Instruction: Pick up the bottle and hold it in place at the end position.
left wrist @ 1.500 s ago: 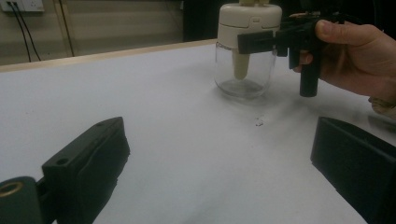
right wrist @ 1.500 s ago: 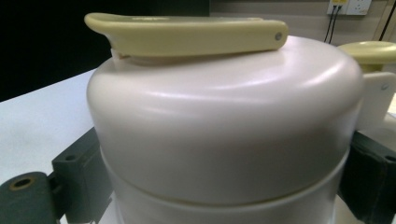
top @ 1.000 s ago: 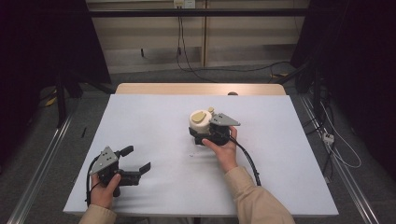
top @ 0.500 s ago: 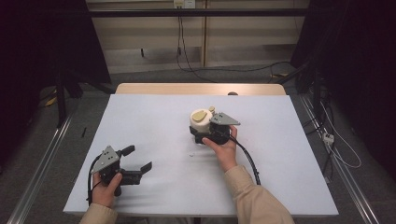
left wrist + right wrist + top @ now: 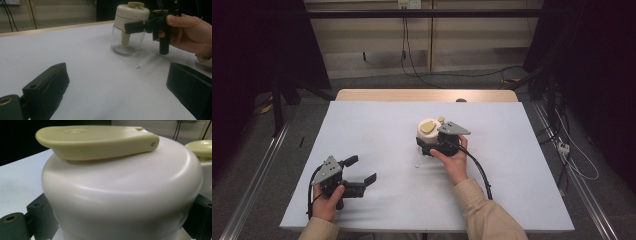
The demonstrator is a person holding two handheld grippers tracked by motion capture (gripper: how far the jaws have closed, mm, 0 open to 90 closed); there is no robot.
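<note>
Both claws: we are clamping the right gripper (image 5: 428, 144) on the jar (image 5: 128, 37) just under its cream lid (image 5: 120, 195), squeezing level; left gripper (image 5: 362, 170) is gaping wide, well apart.

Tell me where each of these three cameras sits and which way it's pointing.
High view: above the person's side, looking forward and down on the table; both forearms, the left gripper and right gripper show.
Left gripper view: low over the table, looking between its open jaws toward the jar and right hand.
Right gripper view: right up against the jar's cream lid, a jaw at each side.
All three share the jar.
</note>
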